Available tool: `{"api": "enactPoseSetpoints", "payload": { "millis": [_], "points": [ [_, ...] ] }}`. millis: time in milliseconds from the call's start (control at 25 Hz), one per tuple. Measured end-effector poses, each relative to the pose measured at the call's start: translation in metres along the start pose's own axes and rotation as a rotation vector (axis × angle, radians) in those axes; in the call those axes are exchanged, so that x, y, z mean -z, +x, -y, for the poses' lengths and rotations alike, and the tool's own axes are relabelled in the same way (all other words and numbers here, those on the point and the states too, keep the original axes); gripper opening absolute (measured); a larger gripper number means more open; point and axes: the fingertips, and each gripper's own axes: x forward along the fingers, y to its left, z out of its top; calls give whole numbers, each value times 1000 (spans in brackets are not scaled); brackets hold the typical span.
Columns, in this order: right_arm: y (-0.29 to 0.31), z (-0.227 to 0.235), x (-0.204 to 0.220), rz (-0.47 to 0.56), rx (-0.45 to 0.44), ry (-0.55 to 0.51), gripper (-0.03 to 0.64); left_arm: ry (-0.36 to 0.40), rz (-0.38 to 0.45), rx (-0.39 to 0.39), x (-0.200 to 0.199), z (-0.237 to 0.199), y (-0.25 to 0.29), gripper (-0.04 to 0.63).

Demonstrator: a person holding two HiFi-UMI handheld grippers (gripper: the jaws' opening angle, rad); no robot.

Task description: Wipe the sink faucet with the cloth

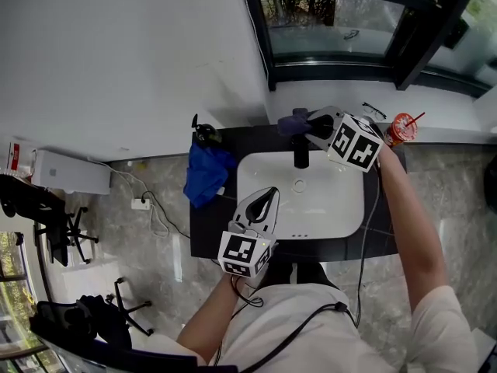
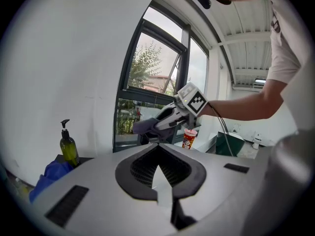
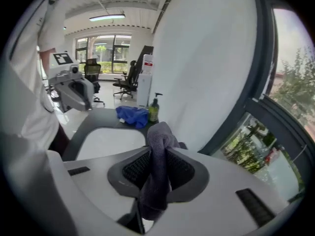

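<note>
The right gripper (image 1: 305,123) is clamped on the cloth (image 3: 157,173), a grey-purple wad pinched between its pads with a fold bunched past the tips, so that soft fabric rather than hard jaw would meet the metal. It hovers just over the top of the faucet (image 1: 301,155), the black spout at the back of the sink (image 1: 334,208). Whether the cloth touches it I cannot tell, so wiping looks about to begin. The left gripper (image 1: 268,200) hangs over the sink's near-left rim, jaws together on nothing, probably held clear of the working arm. A blue rag (image 1: 206,176) and a soap bottle (image 2: 69,150) sit on the counter (image 1: 203,231) to the left, well apart from the faucet.
</note>
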Motion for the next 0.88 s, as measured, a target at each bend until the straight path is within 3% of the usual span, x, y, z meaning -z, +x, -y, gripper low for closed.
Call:
{"api": "enactPoseSetpoints", "payload": {
  "millis": [120, 280, 440, 640, 760, 880],
  "points": [
    [-9, -38, 1, -11, -142, 9, 78, -2, 3, 9, -1, 3, 2, -8],
    [-29, -45, -13, 85, -156, 78, 78, 0, 8, 21, -4, 7, 6, -8],
    [-45, 3, -33, 206, 26, 125, 78, -1, 9, 18, -4, 6, 8, -8],
    [-25, 60, -16, 93, 259, 96, 78, -4, 12, 11, -5, 5, 6, -8],
    [-9, 73, -5, 13, 326, 44, 78, -6, 10, 7, -3, 5, 5, -8],
    [7, 69, 8, -43, 308, 11, 78, -7, 6, 3, -1, 3, 5, -8]
  ]
}}
